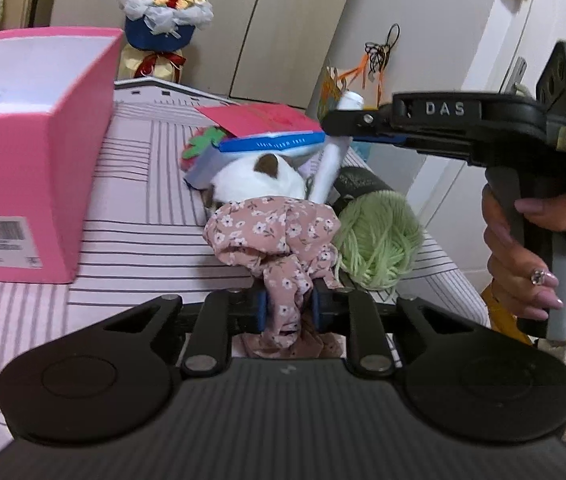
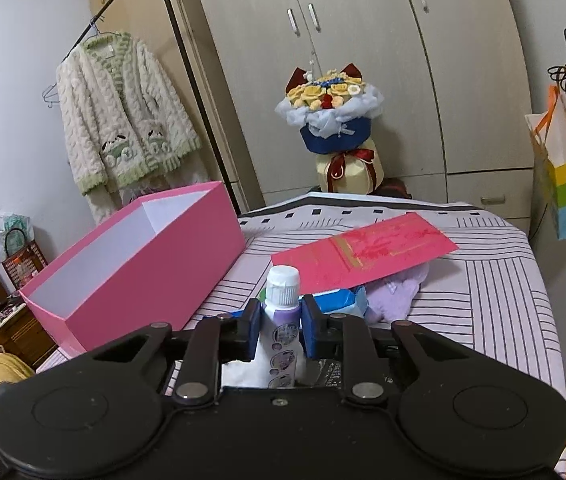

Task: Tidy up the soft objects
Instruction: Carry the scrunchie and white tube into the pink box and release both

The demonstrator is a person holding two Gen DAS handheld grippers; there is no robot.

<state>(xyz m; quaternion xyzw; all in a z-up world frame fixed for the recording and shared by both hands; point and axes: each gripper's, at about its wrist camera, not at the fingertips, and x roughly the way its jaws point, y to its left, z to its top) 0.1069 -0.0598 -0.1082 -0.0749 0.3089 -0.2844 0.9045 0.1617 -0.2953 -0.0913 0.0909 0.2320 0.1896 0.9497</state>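
Soft things sit in a pile on a bed (image 1: 143, 208) covered in a pink striped sheet. Largest nearby is an open pink box (image 1: 39, 176) with a white inside, standing on the bed left of the pile. A red envelope (image 2: 363, 256) lies across the top of the pile. Below it sit a white plush toy (image 1: 259, 184) and a ball of green yarn (image 1: 379, 236). The left gripper (image 1: 289, 308) is clamped on a floral pink cloth (image 1: 271, 236). The right gripper (image 2: 281, 328) squeezes a small white tube (image 2: 281, 316) with a ridged cap.
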